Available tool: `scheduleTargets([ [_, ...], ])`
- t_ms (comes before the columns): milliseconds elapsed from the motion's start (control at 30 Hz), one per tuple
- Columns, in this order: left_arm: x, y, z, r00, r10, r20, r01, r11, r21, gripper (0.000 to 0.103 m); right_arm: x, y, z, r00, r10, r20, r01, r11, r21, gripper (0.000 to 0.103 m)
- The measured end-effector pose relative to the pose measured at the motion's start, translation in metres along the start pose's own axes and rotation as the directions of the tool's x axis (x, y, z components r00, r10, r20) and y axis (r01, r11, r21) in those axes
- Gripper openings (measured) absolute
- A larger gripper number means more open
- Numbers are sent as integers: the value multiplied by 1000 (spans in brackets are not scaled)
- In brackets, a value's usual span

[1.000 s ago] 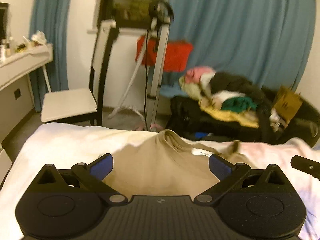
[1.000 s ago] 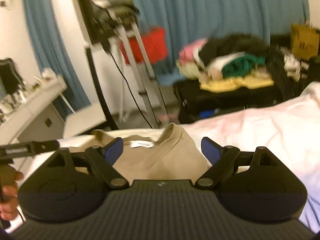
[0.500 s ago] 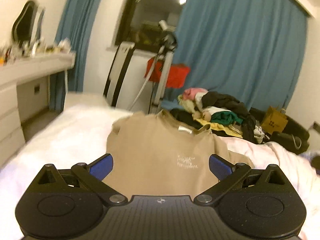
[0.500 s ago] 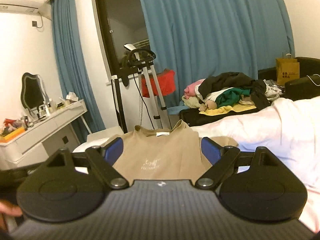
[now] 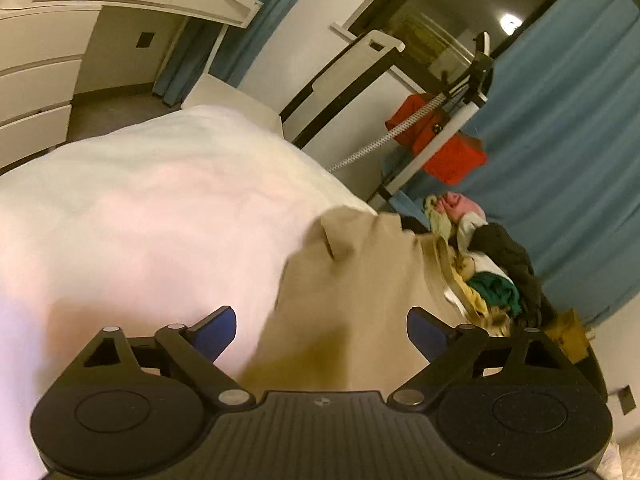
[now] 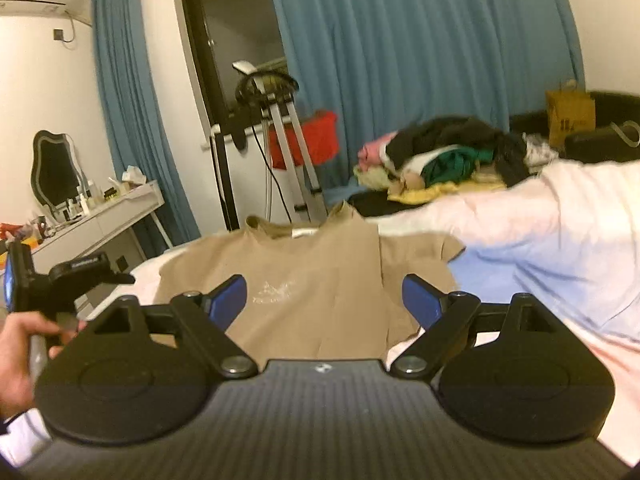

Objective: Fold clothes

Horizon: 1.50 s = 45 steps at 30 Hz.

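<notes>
A tan T-shirt (image 6: 316, 276) with a small white chest print lies spread face up on the white bed (image 6: 540, 232), collar at the far side. My right gripper (image 6: 324, 300) is open, hovering over the shirt's near part with nothing between its blue pads. In the left wrist view the same T-shirt (image 5: 360, 280) appears tilted and blurred, and my left gripper (image 5: 322, 330) is open above its left edge, holding nothing. The left gripper (image 6: 72, 276) also shows at the left of the right wrist view, held by a hand (image 6: 20, 344).
A pile of mixed clothes (image 6: 448, 160) lies beyond the bed on a dark case. A garment steamer stand (image 6: 280, 148) with a red item stands by blue curtains (image 6: 420, 60). A white dresser (image 6: 100, 220) with a mirror sits left. A yellow bag (image 6: 570, 116) is at far right.
Both grippers pulled back and rose, so more of the shirt shows. The left gripper has since rolled and swung left over the shirt's left edge. Both stayed open.
</notes>
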State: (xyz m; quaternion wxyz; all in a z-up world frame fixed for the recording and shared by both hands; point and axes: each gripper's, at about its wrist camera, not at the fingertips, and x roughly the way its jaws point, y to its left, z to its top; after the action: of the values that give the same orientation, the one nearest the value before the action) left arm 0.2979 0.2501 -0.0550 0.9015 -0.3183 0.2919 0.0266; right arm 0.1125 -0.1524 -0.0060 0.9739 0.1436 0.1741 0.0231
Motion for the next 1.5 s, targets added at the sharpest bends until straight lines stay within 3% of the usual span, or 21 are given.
scheduleTargets([
  [100,36,-8,14,1000,24,11,-24,999,25,93,21,-7,-4,1000,-4,-22,4,1000,21,86],
  [233,81,-26,27,999,52,14,-53,998,43,75,42,-16,-10,999,0,-41,2,999,47,86],
  [333,105,-37,33,995,103,18,-104,992,72,73,49,-21,-14,998,8,-57,-4,997,74,86],
  [367,113,-41,34,993,120,13,-120,989,88,67,51,-22,-15,998,11,-62,-5,996,84,86],
  [433,124,-53,31,984,176,14,-176,973,149,41,56,-26,-17,997,16,-72,-9,995,102,86],
  [467,126,-62,27,976,216,36,-219,954,206,22,58,-27,-18,997,19,-77,-10,994,111,86],
  [500,127,-74,22,968,243,58,-250,929,274,17,60,-29,-19,996,22,-82,-12,993,121,86],
  [533,126,-90,14,961,260,91,-275,893,356,9,63,-30,-20,996,25,-87,-13,991,130,86],
  [600,115,-127,-14,962,217,165,-272,790,549,6,67,-34,-22,995,30,-97,-16,989,149,86],
  [700,100,-182,-55,961,122,247,-273,562,781,6,72,-39,-24,994,35,-107,-16,984,175,86],
  [800,96,-216,-107,988,51,144,-153,397,905,6,70,-47,-23,994,28,-104,-7,980,197,86],
  [867,97,-229,-142,992,72,103,-121,321,939,7,69,-53,-22,994,23,-103,-1,977,212,86],
  [933,96,-235,-165,996,86,32,-56,284,957,14,68,-58,-21,995,18,-101,5,974,227,86],
  [1000,88,-233,-179,997,76,-24,3,266,964,16,67,-62,-20,995,14,-98,10,971,238,86],
  [1033,81,-232,-182,997,55,-54,37,273,961,17,66,-63,-19,995,12,-95,12,971,240,86],
  [1100,65,-228,-178,996,16,-92,83,301,950,31,66,-65,-19,995,10,-96,14,969,247,86],
  [1167,50,-222,-168,995,-20,-101,102,345,933,50,67,-66,-19,995,8,-97,17,967,254,86],
  [1233,39,-215,-150,996,-51,-79,93,408,908,54,67,-67,-19,995,6,-97,20,965,261,86],
  [1300,41,-208,-127,997,-67,-30,57,449,892,60,68,-69,-19,995,4,-98,23,963,268,86],
  [1400,57,-210,-105,998,-52,36,-8,450,893,64,72,-69,-21,994,-3,-108,31,965,262,86],
  [1500,91,-214,-91,1000,-14,10,-3,440,898,67,78,-67,-26,992,-13,-125,44,969,245,86],
])
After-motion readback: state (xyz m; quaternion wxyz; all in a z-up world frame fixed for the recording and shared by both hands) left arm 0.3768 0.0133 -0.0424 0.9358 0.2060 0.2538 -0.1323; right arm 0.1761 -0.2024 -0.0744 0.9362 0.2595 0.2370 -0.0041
